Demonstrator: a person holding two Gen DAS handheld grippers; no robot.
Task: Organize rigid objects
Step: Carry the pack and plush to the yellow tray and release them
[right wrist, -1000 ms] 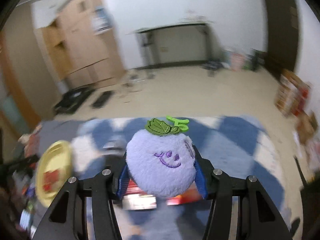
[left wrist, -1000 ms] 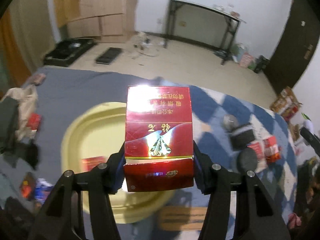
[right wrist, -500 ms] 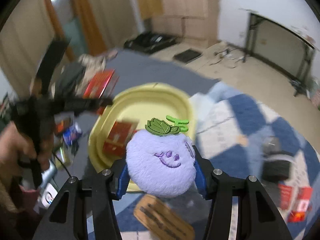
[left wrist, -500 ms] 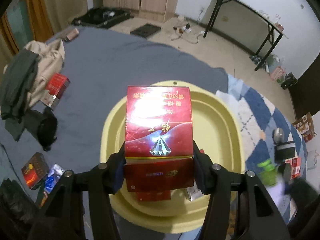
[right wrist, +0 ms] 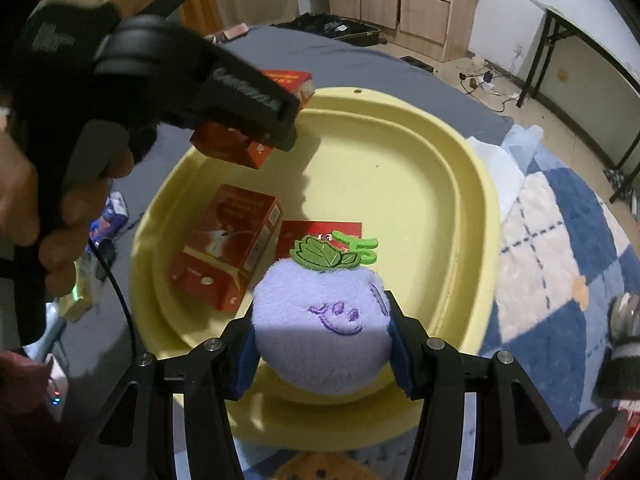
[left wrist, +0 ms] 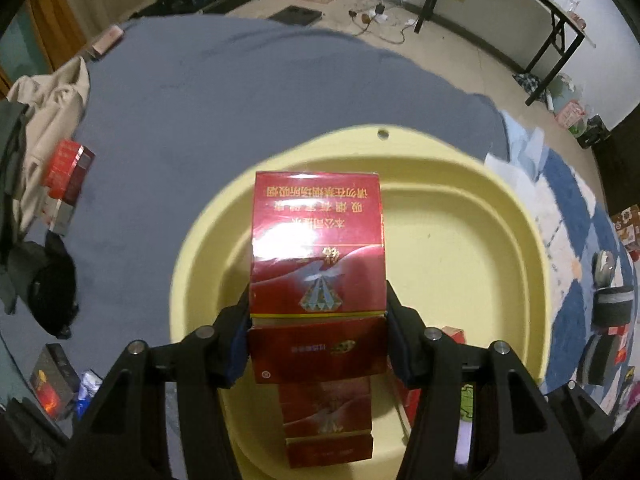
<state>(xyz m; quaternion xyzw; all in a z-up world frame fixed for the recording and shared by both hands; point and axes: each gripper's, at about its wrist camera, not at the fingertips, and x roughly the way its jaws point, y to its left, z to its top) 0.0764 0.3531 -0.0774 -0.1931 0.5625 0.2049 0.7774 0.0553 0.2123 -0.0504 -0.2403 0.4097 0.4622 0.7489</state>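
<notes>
Held over the near side of the tub [left wrist: 516, 216]: a red box [left wrist: 316, 248], clamped by its narrow sides in the left gripper [left wrist: 318, 336]. Stiff card, flat faces, shiny and slippery, light. Best pinched low on the sides, gently. Clamped in the right gripper [right wrist: 322, 344], above the tub's near rim: a plush [right wrist: 324, 328], soft, fuzzy, round. Further in, two more red boxes [right wrist: 228, 244] lying flat. Smooth yellow plastic tub, rounded.
</notes>
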